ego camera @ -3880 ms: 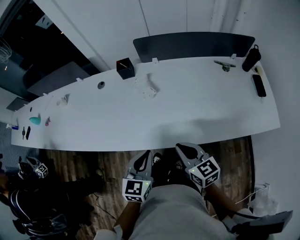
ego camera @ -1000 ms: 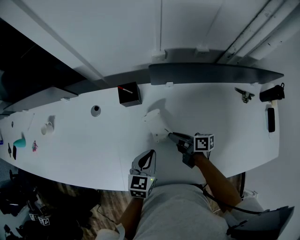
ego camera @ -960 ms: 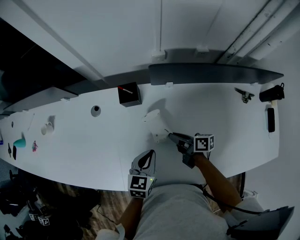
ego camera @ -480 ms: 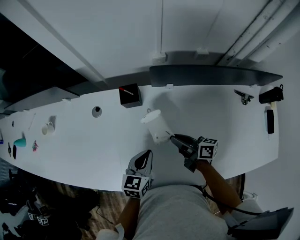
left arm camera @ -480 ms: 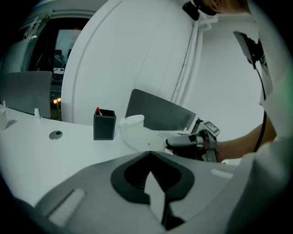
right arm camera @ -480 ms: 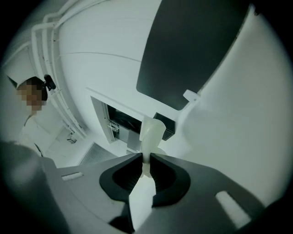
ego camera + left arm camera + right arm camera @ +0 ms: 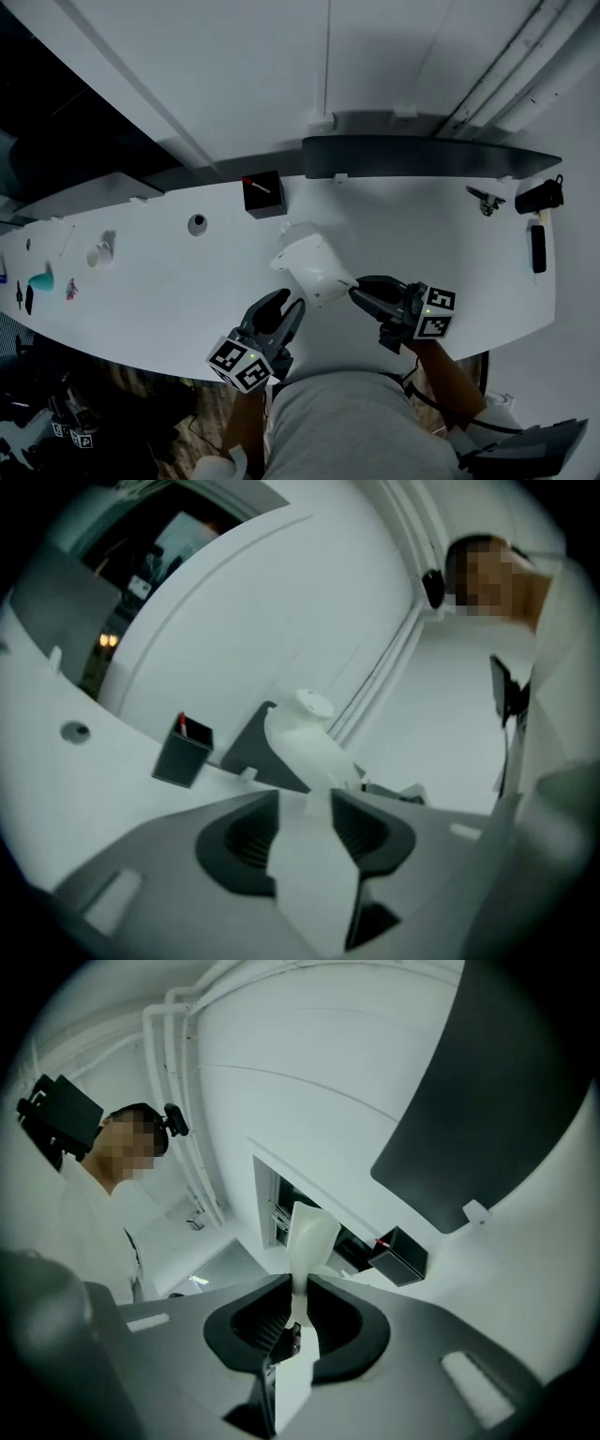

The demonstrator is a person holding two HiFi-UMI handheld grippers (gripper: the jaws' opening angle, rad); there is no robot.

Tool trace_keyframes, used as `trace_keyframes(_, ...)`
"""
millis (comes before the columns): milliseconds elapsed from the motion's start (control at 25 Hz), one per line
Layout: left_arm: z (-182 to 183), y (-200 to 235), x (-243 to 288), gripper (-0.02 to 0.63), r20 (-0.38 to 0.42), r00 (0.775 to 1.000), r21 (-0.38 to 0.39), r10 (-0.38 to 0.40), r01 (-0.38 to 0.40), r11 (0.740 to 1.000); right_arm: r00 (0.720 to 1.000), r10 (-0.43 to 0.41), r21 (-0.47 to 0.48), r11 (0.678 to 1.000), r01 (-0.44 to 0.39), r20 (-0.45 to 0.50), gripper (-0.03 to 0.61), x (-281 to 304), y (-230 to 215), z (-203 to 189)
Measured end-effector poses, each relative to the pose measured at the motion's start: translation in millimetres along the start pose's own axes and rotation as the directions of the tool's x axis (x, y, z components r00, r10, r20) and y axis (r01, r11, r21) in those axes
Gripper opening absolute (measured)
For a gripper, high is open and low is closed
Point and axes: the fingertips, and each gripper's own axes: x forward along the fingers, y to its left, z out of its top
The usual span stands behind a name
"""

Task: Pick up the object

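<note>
The object is a white scoop-like plastic piece (image 7: 309,265), up off the white table (image 7: 450,234). My right gripper (image 7: 354,293) is shut on its thin lower edge from the right; in the right gripper view that white piece (image 7: 309,1237) rises out of the pinched jaws (image 7: 298,1293). My left gripper (image 7: 284,307) sits just below-left of it and its jaws are opening. In the left gripper view the white piece (image 7: 305,742) stands just past the parted tips (image 7: 305,803), with no pad pressing on it.
A black box with a red pen (image 7: 263,196) stands behind the object. A long dark grey panel (image 7: 422,157) runs along the table's back edge. A small dark round thing (image 7: 197,223) lies to the left, and black items (image 7: 537,248) sit at the far right.
The right gripper has lifted the white piece off the table and drawn it nearer. The left gripper has swung up toward it, and its jaws have parted.
</note>
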Motion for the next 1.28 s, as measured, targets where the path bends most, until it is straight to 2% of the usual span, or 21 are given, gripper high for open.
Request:
trace_keyframes(40, 3, -6, 0, 0.208, 0.012, 0.997, -0.072, -0.076, 0.077, 0.994, 1.000, 0.023, -0.010, 1.000, -0.023, 0.004, 0.057, -1, 7, 3)
trace_keyframes(120, 13, -18, -3, 0.258, 0.073, 0.975, -0.179, -0.210, 0.220, 0.959, 0.998, 0.070, -0.028, 0.997, -0.070, 0.003, 0.057, -2, 21, 8)
trace_keyframes(160, 20, -23, -6, 0.283, 0.110, 0.959, -0.204, -0.260, 0.278, 0.939, 0.996, 0.094, -0.038, 0.995, -0.094, -0.003, 0.057, -3, 28, 10)
trace_keyframes(360, 43, -52, -12, 0.327, 0.205, 0.883, -0.223, -0.422, 0.462, 0.858, 0.979, 0.187, -0.109, 0.975, -0.196, -0.082, 0.057, -6, 56, 10)
trace_keyframes(480, 47, -64, -10, 0.328, 0.217, 0.860, -0.218, -0.463, 0.504, 0.835, 0.966, 0.208, -0.151, 0.961, -0.231, -0.155, 0.057, -5, 67, 4)
trace_keyframes(520, 46, -67, -9, 0.322, 0.208, 0.859, -0.209, -0.467, 0.506, 0.837, 0.963, 0.206, -0.156, 0.960, -0.234, -0.175, 0.057, -3, 69, 2)
trace_keyframes(600, 44, -71, -7, 0.235, 0.193, 0.860, -0.187, -0.472, 0.505, 0.843, 0.960, 0.198, -0.157, 0.960, -0.231, -0.199, 0.057, -1, 72, -1)
trace_keyframes(800, 46, -78, -10, 0.202, 0.184, 0.859, -0.125, -0.478, 0.503, 0.855, 0.963, 0.167, -0.197, 0.958, -0.210, -0.212, 0.061, -2, 67, -6)
trace_keyframes(920, 44, -82, -11, 0.172, 0.154, 0.869, -0.056, -0.470, 0.482, 0.874, 0.963, 0.082, -0.280, 0.947, -0.156, -0.257, 0.076, 3, 60, -13)
trace_keyframes(1000, 43, -83, -10, 0.138, 0.140, 0.883, -0.019, -0.448, 0.455, 0.890, 0.956, 0.015, -0.346, 0.931, -0.120, -0.292, 0.169, 8, 56, -19)
trace_keyframes(1160, 43, -84, -10, 0.137, 0.138, 0.904, 0.037, -0.405, 0.404, 0.914, 0.953, -0.070, -0.434, 0.898, -0.068, -0.294, 0.169, 9, 51, -20)
trace_keyframes(1280, 43, -81, -11, 0.137, 0.119, 0.931, 0.101, -0.346, 0.335, 0.937, 0.932, -0.194, -0.506, 0.863, 0.014, -0.305, 0.169, 1, 36, -21)
